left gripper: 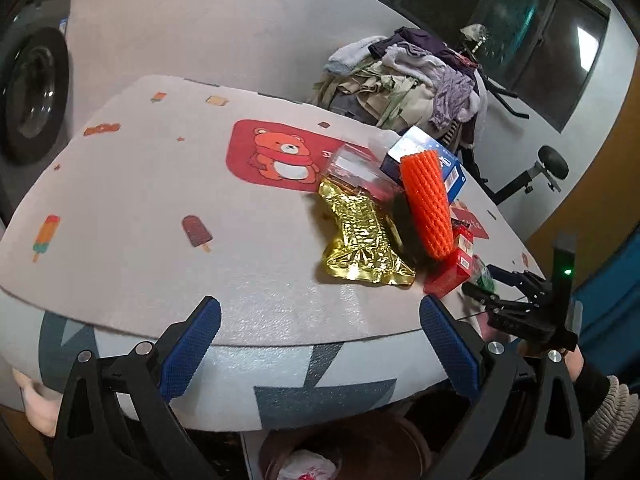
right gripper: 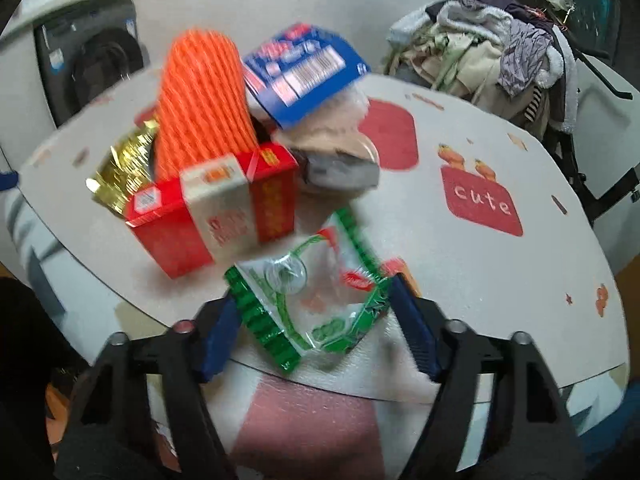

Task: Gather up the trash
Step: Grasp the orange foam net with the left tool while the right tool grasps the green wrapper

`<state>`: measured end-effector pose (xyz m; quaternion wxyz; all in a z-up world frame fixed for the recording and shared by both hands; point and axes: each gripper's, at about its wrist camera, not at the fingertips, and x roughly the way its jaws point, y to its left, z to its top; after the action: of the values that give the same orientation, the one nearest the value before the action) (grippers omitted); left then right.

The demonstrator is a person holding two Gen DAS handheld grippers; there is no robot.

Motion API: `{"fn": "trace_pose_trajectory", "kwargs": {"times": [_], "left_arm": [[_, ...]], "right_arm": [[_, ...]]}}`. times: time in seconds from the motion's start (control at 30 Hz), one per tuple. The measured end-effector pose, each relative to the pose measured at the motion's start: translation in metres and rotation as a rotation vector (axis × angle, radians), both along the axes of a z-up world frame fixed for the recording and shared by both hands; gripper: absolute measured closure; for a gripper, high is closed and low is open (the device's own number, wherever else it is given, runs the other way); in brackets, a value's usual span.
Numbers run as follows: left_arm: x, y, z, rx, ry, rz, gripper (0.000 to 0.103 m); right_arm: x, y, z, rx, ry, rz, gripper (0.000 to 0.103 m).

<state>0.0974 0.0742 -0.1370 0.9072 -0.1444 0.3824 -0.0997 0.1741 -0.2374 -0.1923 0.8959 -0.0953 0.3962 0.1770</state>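
green wrapper (right gripper: 316, 300) between right gripper (right gripper: 316, 328) pads

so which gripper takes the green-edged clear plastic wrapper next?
Right. The right gripper is open, its blue pads flanking the green-edged clear plastic wrapper at the table edge. The left gripper is open over bare mat, away from the pile.

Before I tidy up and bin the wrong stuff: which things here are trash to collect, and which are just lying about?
Trash to collect:
- green-edged wrapper, between the right gripper fingers
- gold foil bag
- orange foam net
- red box
- blue box
- clear plastic box

Just lying about:
- clothes pile
- washing machine
- table mat
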Motion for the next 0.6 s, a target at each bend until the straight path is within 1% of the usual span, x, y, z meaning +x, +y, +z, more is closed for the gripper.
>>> {"fn": "trace_pose_trajectory", "kwargs": {"times": [0.07,0.13,0.23,0.33,0.4,0.6], "left_arm": [[0.003,-0.005,0.003,0.004,-0.011,-0.020,0.006],[0.006,-0.010,0.005,0.005,-0.015,-0.034,0.008],[0.015,-0.019,0.004,0.004,0.007,-0.053,0.020],[0.027,-0.027,0.005,-0.035,0.029,-0.076,0.026],[0.035,-0.033,0.007,-0.048,0.032,-0.087,0.028],[0.085,-0.062,0.028,-0.117,0.040,-0.137,0.033]], "right_arm": [[-0.004,0.000,0.004,0.014,-0.012,-0.001,0.050],[-0.010,-0.002,0.010,0.038,-0.042,-0.001,0.050],[-0.017,-0.003,0.020,0.054,-0.073,-0.002,0.051],[-0.025,-0.007,0.030,0.070,-0.104,-0.019,0.051],[-0.027,-0.011,0.033,0.083,-0.111,-0.039,0.051],[-0.029,-0.030,0.036,0.146,-0.104,-0.103,0.051]]}}
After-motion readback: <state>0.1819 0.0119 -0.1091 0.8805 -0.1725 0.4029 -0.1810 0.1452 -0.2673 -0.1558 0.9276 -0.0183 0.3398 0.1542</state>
